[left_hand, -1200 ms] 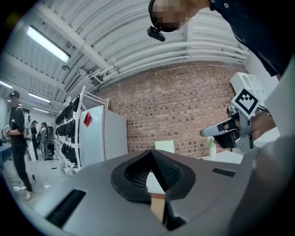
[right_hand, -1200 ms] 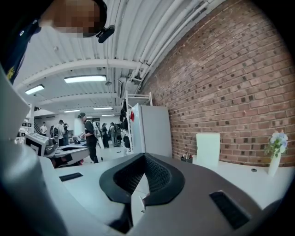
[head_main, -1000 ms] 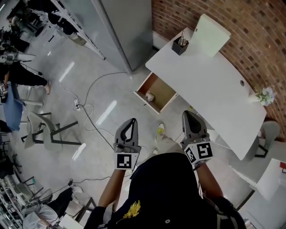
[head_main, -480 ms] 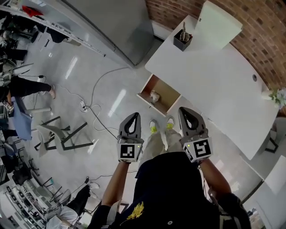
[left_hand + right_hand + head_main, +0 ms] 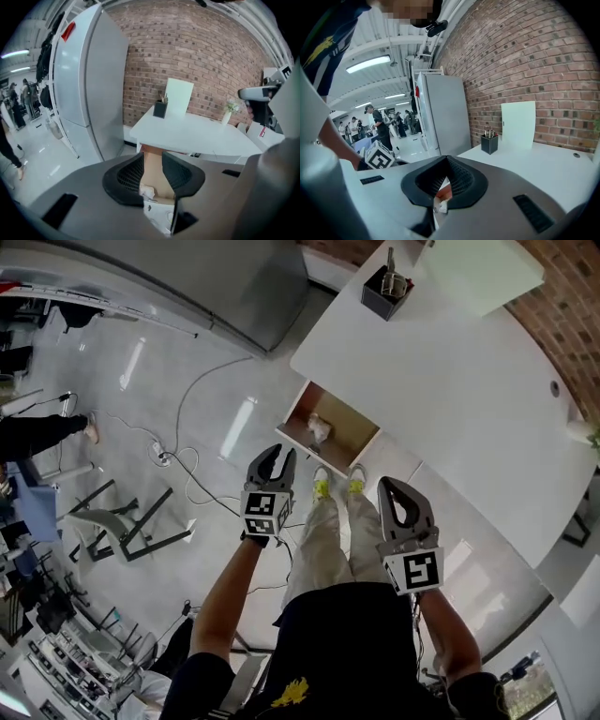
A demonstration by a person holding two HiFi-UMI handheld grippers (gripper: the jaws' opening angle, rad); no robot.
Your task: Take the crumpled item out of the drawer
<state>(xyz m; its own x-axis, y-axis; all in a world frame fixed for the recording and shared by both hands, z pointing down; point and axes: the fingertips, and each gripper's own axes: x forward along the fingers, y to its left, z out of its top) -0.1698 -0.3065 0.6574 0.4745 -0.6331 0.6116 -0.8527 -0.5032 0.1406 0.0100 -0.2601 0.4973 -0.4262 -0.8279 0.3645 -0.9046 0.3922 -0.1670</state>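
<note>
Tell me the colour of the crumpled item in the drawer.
White. The crumpled item stands out against the brown inside of the drawer, clearest in the head view.

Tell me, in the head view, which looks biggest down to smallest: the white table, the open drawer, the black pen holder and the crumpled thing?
1. white table
2. open drawer
3. black pen holder
4. crumpled item, tiny inside the drawer
</note>
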